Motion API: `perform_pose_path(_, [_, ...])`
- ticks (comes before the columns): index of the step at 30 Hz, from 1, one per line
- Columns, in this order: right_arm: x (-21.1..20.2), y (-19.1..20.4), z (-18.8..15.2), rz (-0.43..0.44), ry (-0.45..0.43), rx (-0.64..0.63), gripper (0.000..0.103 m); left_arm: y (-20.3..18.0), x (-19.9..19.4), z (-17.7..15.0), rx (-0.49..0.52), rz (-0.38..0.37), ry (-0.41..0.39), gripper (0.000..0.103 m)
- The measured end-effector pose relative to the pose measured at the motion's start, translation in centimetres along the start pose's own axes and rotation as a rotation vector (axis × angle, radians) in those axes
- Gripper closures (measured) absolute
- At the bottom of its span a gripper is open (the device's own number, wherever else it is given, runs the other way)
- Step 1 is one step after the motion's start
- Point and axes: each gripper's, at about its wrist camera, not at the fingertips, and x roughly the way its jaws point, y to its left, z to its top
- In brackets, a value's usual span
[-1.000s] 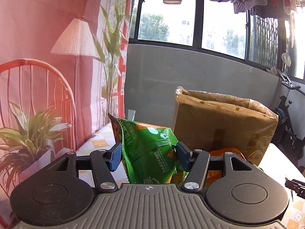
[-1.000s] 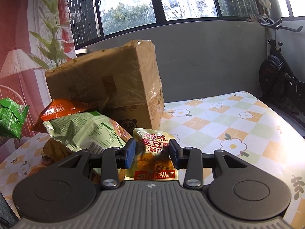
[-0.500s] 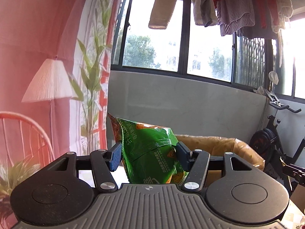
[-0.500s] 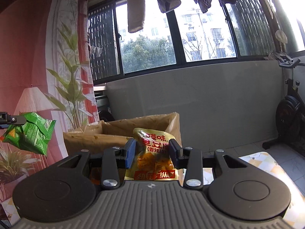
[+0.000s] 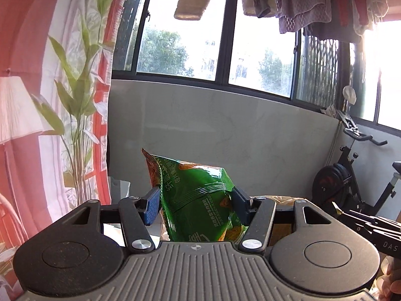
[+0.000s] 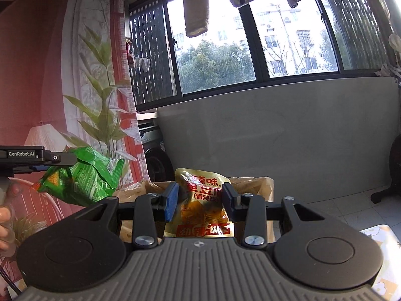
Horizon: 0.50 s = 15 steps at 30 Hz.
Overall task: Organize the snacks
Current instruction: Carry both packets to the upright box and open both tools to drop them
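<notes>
I hold two snacks up in the air, one in each gripper. My left gripper (image 5: 196,204) has its two blue pads pressed on a green snack bag (image 5: 198,205). The bag is crinkly and stands up between the pads, with an orange edge at its top left corner. My right gripper (image 6: 200,200) has its jaws squeezed on a yellow snack pouch (image 6: 203,205) with red letters on it. The pouch stands straight up between the pads.

The brown cardboard box (image 6: 260,188) is my landmark. It is open at the top. The yellow pouch is in front of the box, about level with its rim. The green bag is up in the air to the left of the box, higher than the rim. Behind the box is a gray wall (image 6: 288,135) with big windows above it. A black exercise bike (image 5: 351,175) stands to the right of the box.
</notes>
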Motion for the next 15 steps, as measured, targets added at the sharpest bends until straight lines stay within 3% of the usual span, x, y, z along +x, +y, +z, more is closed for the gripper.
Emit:
perform_pose_path(4, [2.9, -0.1, 0.6, 0.002, 0.042, 0.026, 0.062, -0.6, 3.4, 0.6, 0.049, 0.030, 0.038, 0.040])
perform_pose_path(7, [3.8, -0.4, 0.1, -0.025, 0.090, 0.042, 0.056, -0.8, 5.1, 0.3, 0.080, -0.018, 0.100, 0.032])
perform_pose_path(10, [3.6, -0.8, -0.4, -0.062, 0.120, 0.065, 0.042, -0.6, 5.6, -0.6, 0.068, 0.016, 0.135, 0.023])
perform_pose_path(12, [2.7, -1.0, -0.5, -0.059, 0.119, 0.082, 0.041, 0.1, 5.0, -1.0, 0.041, 0.030, 0.145, 0.023])
perform_pose_path(15, [0.7, -0.9, -0.6, -0.047, 0.109, 0.070, 0.039, 1.3, 3.8, -1.8, -0.015, -0.011, 0.158, 0.023])
